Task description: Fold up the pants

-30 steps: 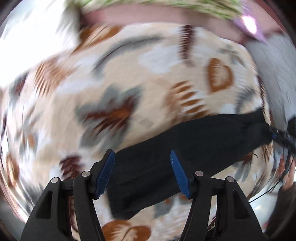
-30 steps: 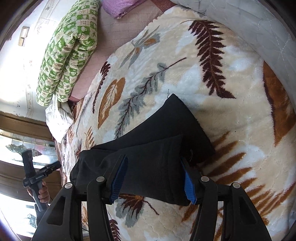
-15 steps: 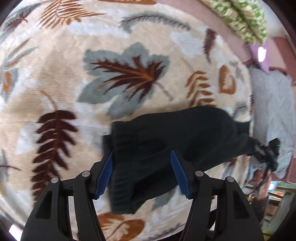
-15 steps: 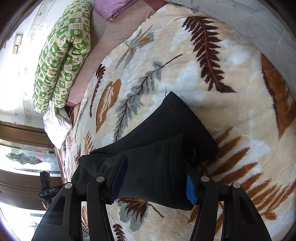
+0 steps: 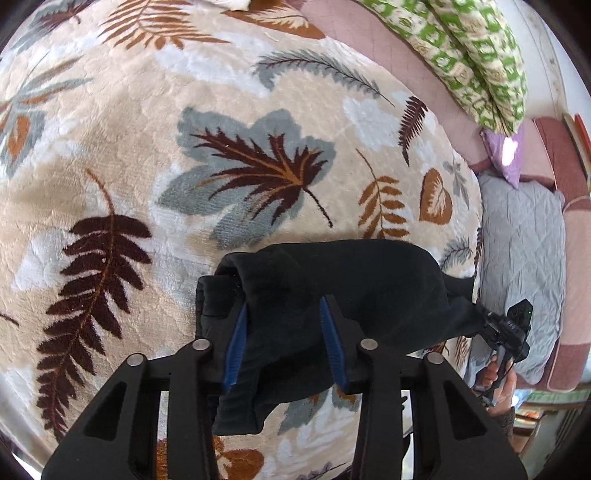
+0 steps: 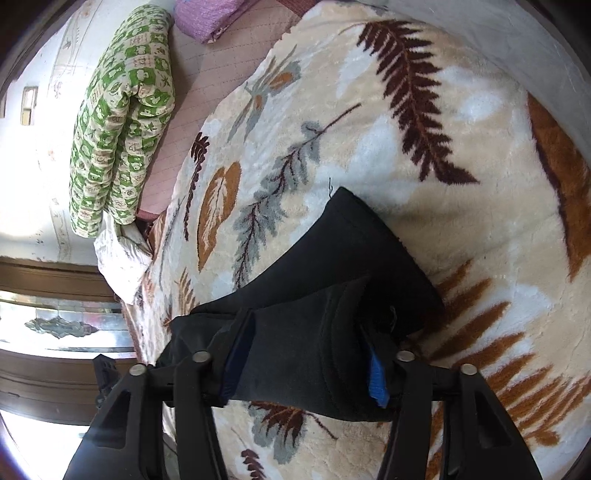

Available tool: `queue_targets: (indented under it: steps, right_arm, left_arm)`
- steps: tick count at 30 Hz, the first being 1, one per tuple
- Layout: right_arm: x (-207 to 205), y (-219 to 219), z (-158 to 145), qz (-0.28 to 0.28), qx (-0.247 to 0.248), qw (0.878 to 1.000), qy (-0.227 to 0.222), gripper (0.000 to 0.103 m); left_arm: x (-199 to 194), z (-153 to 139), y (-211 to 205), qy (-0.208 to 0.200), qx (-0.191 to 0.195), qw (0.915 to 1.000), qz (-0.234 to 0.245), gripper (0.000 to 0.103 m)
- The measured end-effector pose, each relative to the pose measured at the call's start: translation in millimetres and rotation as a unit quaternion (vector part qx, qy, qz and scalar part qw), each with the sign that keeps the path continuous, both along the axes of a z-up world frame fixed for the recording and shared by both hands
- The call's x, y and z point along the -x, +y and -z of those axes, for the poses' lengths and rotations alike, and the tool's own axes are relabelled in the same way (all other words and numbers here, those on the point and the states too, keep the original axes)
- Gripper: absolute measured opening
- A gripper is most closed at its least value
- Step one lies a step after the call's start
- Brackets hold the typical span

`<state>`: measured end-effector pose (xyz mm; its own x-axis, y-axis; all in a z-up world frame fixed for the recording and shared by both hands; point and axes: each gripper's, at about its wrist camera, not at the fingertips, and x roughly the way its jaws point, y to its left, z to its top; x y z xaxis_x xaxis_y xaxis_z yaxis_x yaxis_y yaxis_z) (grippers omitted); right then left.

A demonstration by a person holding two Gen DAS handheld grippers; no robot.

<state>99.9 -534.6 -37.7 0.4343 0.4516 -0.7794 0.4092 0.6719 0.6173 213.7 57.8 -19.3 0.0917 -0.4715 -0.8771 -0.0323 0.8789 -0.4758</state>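
Blanket (image 5: 155, 155), plush cream with brown, rust and grey leaf prints, covered most of the bed and carried everything else. Black pants (image 5: 332, 280) lay on that blanket, already doubled over, a long dark band running from the left gripper (image 5: 286, 339) toward the right gripper (image 5: 508, 328), which showed small at the blanket's right edge in the left wrist view. From the right wrist view the pants (image 6: 332, 266) spread as two stacked layers, the lower one fanning out toward the brown fern print and the upper one lying over it nearer the camera.

Beyond the blanket's far edge sat a green-and-white patterned quilt (image 6: 122, 122), rolled on a pink mattress cover (image 6: 207, 74), with a purple cushion (image 6: 207, 14) just beside it. A grey quilted pad (image 5: 517, 258) lay off the blanket's right side.

The left gripper's jaws stood wide apart, straddling the folded end of the pants, blue pads on either side of the cloth and not closed on it. The right gripper (image 6: 306, 365) likewise had its jaws spread wide across the upper layer; the pads seemed to rest against the fabric's edges, though the black cloth hid the contact there.
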Motion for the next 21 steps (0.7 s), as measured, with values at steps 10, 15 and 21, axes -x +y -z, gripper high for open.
queue_targets:
  steps: [10,15,21]
  right_arm:
    - [-38,34,-96,-0.099,0.164,0.972,-0.138,0.007]
    - [-38,35,-81,-0.121,0.205,0.959,-0.157,0.007]
    - [-22,15,-40,-0.097,0.18,0.97,-0.129,0.008]
  left_arm:
    - [8,10,-2,0.009,0.029,0.9995,-0.012,0.023]
    - [11,15,-3,0.014,0.04,0.9991,0.004,0.024]
    - [7,21,-1,0.029,0.055,0.9981,-0.004,0.032]
